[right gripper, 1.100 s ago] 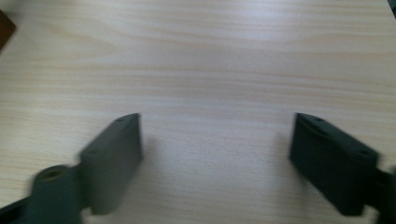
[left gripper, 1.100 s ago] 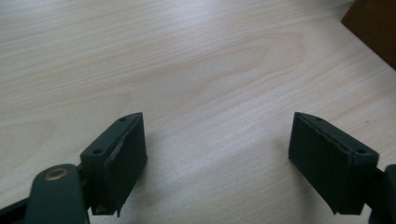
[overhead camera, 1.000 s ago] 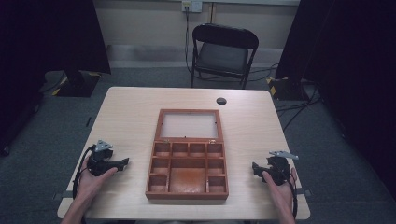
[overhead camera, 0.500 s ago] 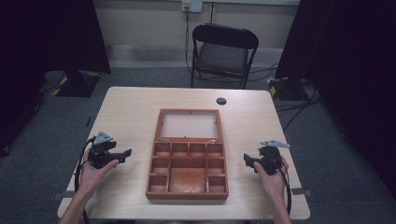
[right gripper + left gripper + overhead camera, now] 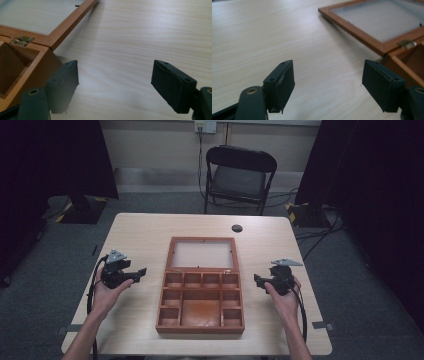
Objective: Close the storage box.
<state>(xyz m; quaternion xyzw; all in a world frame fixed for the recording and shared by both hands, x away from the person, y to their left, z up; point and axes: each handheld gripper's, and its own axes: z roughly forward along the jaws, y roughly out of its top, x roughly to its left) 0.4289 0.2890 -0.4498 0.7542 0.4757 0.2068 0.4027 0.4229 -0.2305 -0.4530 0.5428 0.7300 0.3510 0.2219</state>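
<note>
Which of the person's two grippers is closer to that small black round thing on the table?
The right gripper. The black round thing lies beyond it, near the table's far edge; the left gripper sits across the wooden box.

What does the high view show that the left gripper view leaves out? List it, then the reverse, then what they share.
High view: the folding chair, the black disc near the table's far edge, and the wooden box's divided tray.
Left gripper view: a brass hinge up close, and the left gripper with its pads apart and nothing between them; its jaws have just been closing.
Shared: the pale table and the box's glazed lid, lying open and flat.
</note>
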